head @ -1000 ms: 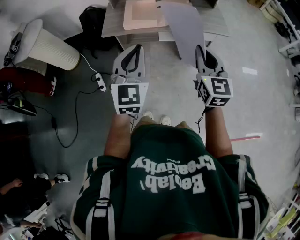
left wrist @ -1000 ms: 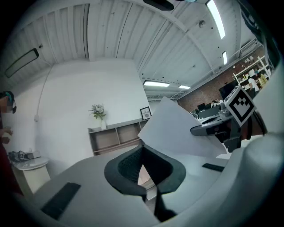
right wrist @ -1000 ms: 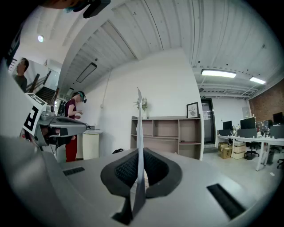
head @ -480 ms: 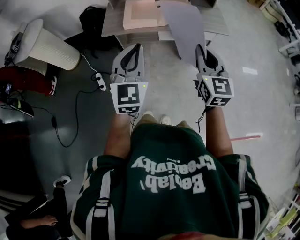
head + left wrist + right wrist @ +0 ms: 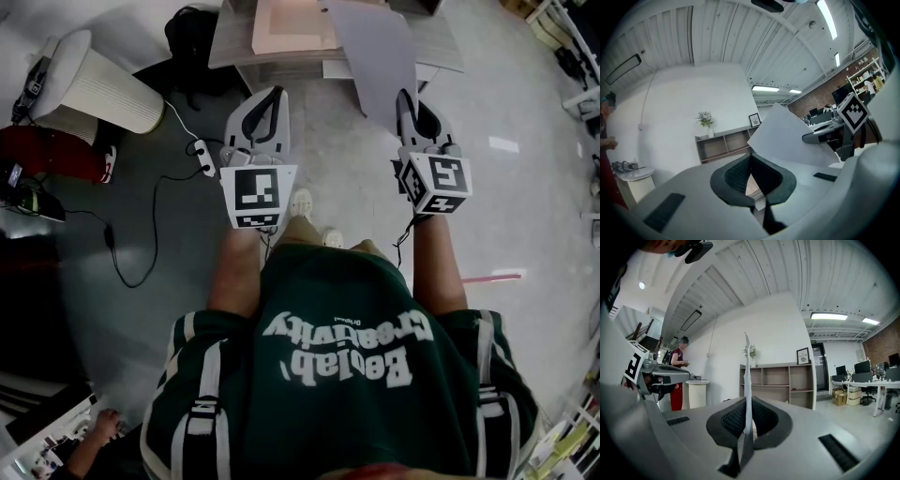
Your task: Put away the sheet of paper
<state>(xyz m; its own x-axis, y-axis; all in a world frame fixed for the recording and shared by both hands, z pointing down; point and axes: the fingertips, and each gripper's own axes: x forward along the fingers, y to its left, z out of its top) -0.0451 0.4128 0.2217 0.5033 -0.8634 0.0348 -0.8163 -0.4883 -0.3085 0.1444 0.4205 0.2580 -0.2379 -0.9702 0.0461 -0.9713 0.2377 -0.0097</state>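
In the head view, the sheet of paper (image 5: 373,52) is seen clamped at its near edge by the right gripper (image 5: 405,101), whose jaws are closed on it. The sheet's long axis runs forward from the jaws, and its far end overlaps the low table (image 5: 225,42), where a pink board (image 5: 291,23) lies. The left gripper (image 5: 273,97) is held level beside it, well apart from the sheet, its jaw tips brought together on nothing. The coming move is therefore judged to fall to the right hand, with the table straight ahead of the paper. White lettering on the green shirt (image 5: 337,375) is shown upside down and appears to read "Boolab" and "Creativity", though this cannot be confirmed. A shape like the letter F is carried on the right marker cube (image 5: 436,183). In the left gripper view, the pads are seen meeting at their tips with only the table visible below them, and the sheet is shown broadside to the right, held out from the other gripper. In the right gripper view, the sheet is seen edge-on, upright and pinched between the pads. A shelf unit (image 5: 778,380) stands beyond it, and the print in a framed picture (image 5: 803,356) on top is too small to be read.
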